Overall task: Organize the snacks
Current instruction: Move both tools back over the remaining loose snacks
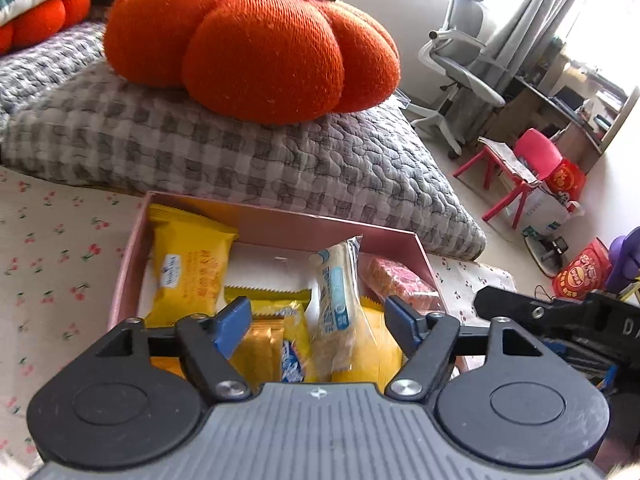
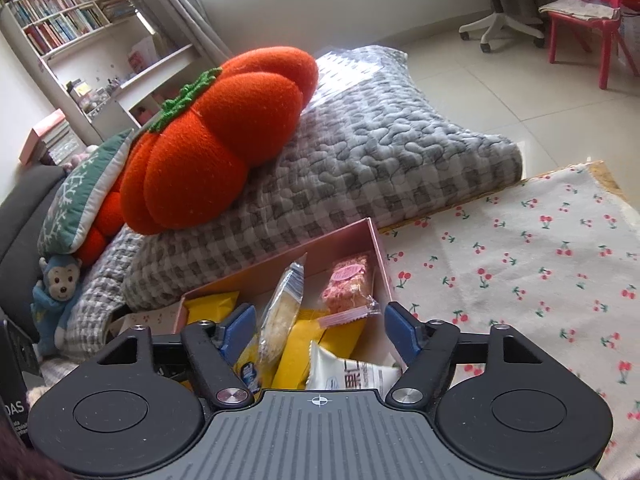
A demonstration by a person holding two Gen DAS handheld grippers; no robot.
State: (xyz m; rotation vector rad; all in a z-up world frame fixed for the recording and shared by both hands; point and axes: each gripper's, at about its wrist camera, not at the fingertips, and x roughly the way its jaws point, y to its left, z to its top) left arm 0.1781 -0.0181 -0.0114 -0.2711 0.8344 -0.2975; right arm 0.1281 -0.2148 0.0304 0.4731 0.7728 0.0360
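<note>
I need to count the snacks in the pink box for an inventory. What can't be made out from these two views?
- Near end of the pink box: hidden in both views by the gripper bodies, so any count is partial.
- Packets under the upright clear wafer pack: overlapped, left view.
- White packet: lower part cut off by the right gripper.
- Print on the yellow packet: too small to read.

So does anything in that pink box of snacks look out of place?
Mostly one thing: the clear-wrapped pale wafer pack stands on end, leaning on the yellow packets rather than lying flat in the pink cardboard box. The pink rice-crisp bar lies flat in its corner. Nothing looks spilled or torn.
</note>
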